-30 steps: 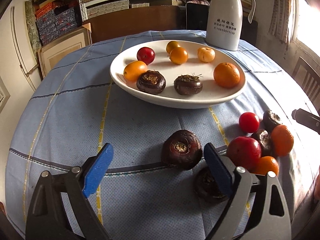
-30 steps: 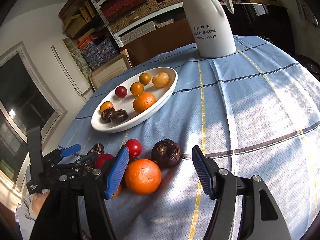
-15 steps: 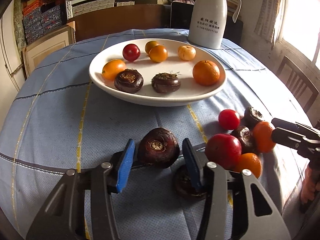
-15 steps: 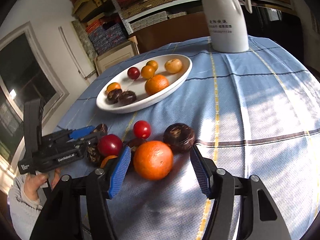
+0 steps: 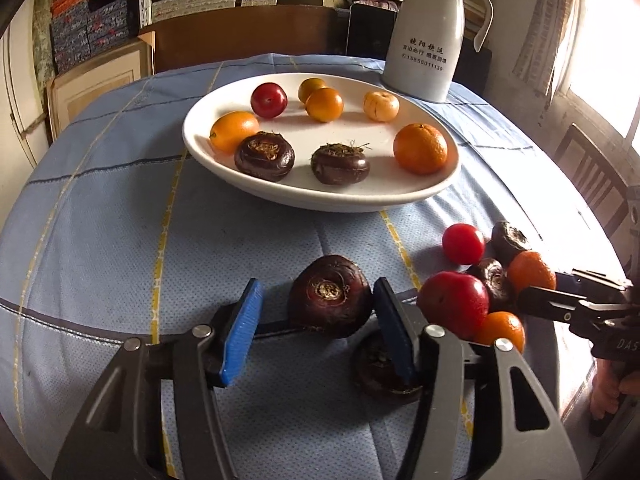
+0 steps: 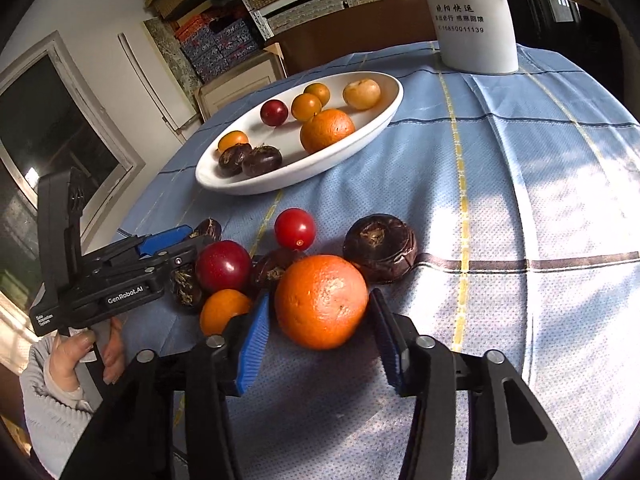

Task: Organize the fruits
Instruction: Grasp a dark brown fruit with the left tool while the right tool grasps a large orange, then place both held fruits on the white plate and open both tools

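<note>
Both my jaws straddle fruit: left gripper (image 5: 318,332), just reopened, flanks a dark, glossy water chestnut (image 5: 330,296) with a gap; right gripper (image 6: 318,336), closing, brackets a dimpled orange (image 6: 321,302) on the blue tablecloth (image 6: 500,184). Beyond sits the white plate (image 5: 384,196).

**My rig, as it looks**

My left gripper (image 5: 318,334) and right gripper (image 6: 318,338) each have black arms, silver screws and ribbed blue pads (image 5: 240,332). White "GenRobot.AI" lettering marks the left one's black body. A grey knit sleeve (image 6: 44,408) covers my left wrist.
</note>
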Demonstrator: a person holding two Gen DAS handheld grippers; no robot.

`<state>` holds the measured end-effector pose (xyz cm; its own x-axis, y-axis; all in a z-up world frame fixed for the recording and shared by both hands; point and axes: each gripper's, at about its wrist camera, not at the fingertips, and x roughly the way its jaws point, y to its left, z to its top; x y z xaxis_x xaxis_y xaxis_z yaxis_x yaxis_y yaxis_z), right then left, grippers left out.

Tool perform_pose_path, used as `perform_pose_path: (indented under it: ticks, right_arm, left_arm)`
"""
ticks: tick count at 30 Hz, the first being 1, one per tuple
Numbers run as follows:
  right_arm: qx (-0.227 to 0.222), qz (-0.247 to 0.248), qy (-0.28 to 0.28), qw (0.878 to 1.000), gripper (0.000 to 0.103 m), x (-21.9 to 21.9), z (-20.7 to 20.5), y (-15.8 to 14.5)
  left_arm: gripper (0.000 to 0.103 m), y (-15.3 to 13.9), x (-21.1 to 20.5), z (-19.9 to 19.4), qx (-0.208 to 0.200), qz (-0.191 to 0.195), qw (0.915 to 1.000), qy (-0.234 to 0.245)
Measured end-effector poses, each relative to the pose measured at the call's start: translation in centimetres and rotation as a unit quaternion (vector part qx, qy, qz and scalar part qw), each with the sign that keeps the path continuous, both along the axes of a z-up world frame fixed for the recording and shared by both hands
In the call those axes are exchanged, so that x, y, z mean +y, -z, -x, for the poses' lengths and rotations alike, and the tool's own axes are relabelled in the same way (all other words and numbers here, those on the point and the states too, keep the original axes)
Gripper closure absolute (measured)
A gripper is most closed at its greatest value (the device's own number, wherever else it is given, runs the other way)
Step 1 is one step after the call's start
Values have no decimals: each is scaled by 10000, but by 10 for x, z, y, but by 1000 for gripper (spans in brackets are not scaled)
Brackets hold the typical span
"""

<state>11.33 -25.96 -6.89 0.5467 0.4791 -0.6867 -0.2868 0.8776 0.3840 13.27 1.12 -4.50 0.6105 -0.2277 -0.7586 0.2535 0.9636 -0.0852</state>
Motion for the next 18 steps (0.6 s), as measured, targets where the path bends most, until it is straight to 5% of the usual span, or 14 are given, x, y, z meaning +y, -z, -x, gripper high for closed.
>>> perform_pose_path:
  ticks: [4, 10, 18]
  right_arm:
    - [15, -73, -6, 10000, 58, -1, -1, 0]
    - [11, -193, 34, 9998, 59, -6, -2, 0]
    - [-188, -350, 132, 9991, 59, -14, 2, -5]
  left_arm:
    - [61, -1, -7, 4, -71, -70, 9998, 166]
    - [61, -4, -14, 11, -252, -313, 9991, 156]
    - [61, -13, -4, 22, -417, -137, 9990, 24]
